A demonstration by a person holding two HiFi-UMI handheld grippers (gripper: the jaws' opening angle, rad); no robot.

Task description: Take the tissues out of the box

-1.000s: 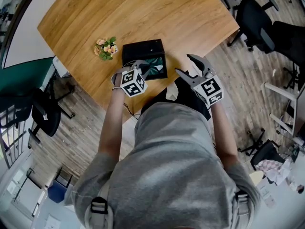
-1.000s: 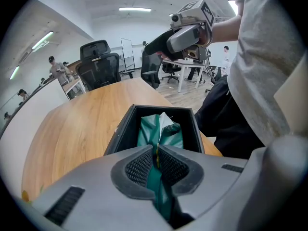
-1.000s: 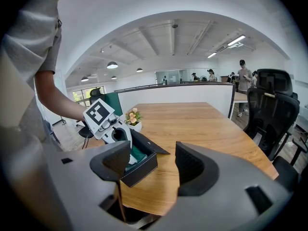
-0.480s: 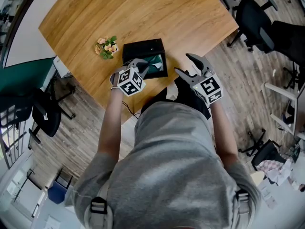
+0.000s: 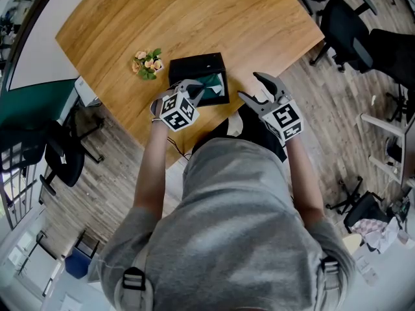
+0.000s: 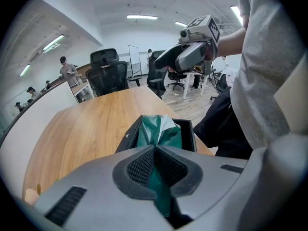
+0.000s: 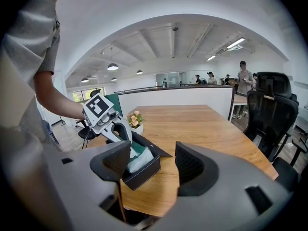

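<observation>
Tissue: soft green-and-white tissue wad (image 6: 160, 131). Its lower part sits in the open black rectangular box (image 5: 194, 64) on the light wooden table (image 5: 194, 18), and its upper fold is between the pads.
Left gripper: left gripper (image 5: 198, 91) has just closed its jaws the last bit; they are pinched tight on the green fold.
Right gripper: right gripper (image 5: 248, 86) has its jaws wide apart and empty, off the table edge at the box's 3 o'clock in the head view.
Key relation: in the left gripper view the box opening lies at 12 o'clock from the fingers, with the wad stretched between them. The pull likely goes up and back toward 6 o'clock.
Nearer hand: left is gripping the wad; right is near but apart and could steady the box.
Risk: the box may lift with the wad.
</observation>
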